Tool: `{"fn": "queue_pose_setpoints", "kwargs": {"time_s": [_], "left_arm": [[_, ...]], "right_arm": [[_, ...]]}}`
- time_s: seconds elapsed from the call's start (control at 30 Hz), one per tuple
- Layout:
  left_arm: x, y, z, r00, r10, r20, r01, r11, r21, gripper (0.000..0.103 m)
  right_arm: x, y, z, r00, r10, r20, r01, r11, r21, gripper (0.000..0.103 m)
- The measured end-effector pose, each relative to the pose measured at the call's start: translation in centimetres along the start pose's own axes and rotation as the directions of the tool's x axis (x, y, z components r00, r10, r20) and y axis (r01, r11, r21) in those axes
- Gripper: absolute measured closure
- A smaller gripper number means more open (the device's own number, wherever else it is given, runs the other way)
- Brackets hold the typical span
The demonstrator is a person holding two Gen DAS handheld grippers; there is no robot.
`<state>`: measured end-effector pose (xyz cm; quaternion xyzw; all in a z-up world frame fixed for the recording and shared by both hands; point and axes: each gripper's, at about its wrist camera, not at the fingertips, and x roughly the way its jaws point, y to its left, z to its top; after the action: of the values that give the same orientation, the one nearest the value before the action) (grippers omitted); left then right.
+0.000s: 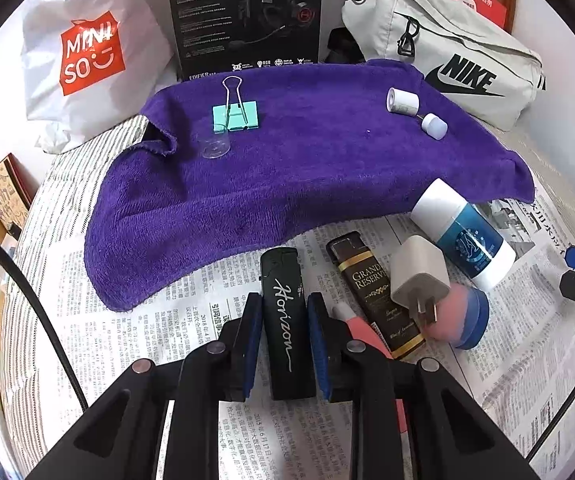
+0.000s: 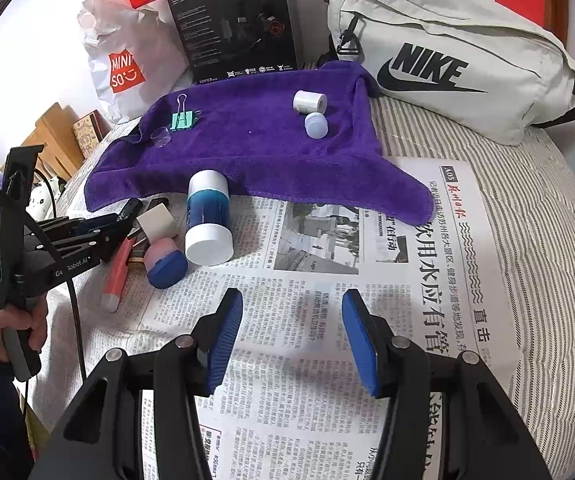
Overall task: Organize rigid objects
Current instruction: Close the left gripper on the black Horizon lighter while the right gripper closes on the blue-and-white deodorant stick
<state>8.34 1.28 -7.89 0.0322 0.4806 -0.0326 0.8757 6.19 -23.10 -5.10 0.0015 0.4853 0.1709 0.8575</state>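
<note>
Between the blue pads of the left gripper (image 1: 283,344) lies the black lighter (image 1: 285,320), flat on the newspaper (image 1: 135,320), its long axis running straight along the gripper's own line, base toward the camera. The pads sit right at its two long sides, pinching it, though from this angle a hair of daylight on either side can't be ruled out. No earlier look to compare, so that's the read: a grip on the lighter, low on the paper, not lifted.

Just to the right of it: a dark lighter with gold bands (image 1: 371,292), a white plug (image 1: 419,276), a pink-and-blue sponge (image 1: 459,320) and a blue bottle with a white cap (image 1: 463,232), all crowded close. A pink-red pen (image 2: 117,272) lies under the left gripper's side.

Beyond, the purple towel (image 1: 287,176) carries a green binder clip (image 1: 235,116), a clear cap (image 1: 215,146) and two small white pieces (image 1: 415,112). That looks like the destination, straight ahead along the lighter's axis.

The right gripper (image 2: 292,336) hangs spread and empty over bare newspaper, well apart from the cluster. The left is plainly the nearer one.
</note>
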Motion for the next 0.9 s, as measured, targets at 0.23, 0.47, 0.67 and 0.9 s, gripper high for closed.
{"fn": "queue_pose_setpoints", "kwargs": {"time_s": [0.23,0.47,0.67,0.9], "left_arm": [[-0.1,0.6,-0.1,1.0,-0.002,0.007,0.002,1.0,-0.022,0.081],[-0.7,3.4,-1.0,0.999,0.039,-0.011,-0.039,0.997,-0.072,0.081],[-0.8,5.0,-1.5,0.999,0.026,-0.022,-0.028,0.994,-0.107,0.081],[-0.8,5.2,-1.6,1.0,0.015,-0.019,-0.017,0.994,-0.111,0.081]], "right_arm": [[0.8,1.5,1.5,0.999,0.035,0.01,-0.034,0.999,-0.03,0.051],[2.8,3.6,4.0,0.996,0.091,-0.001,-0.09,0.993,-0.076,0.051],[5.4,5.4,4.9,0.995,0.097,-0.039,-0.101,0.987,-0.123,0.052],[7.8,6.5,5.6,0.995,0.07,-0.07,-0.08,0.983,-0.163,0.064]]}}
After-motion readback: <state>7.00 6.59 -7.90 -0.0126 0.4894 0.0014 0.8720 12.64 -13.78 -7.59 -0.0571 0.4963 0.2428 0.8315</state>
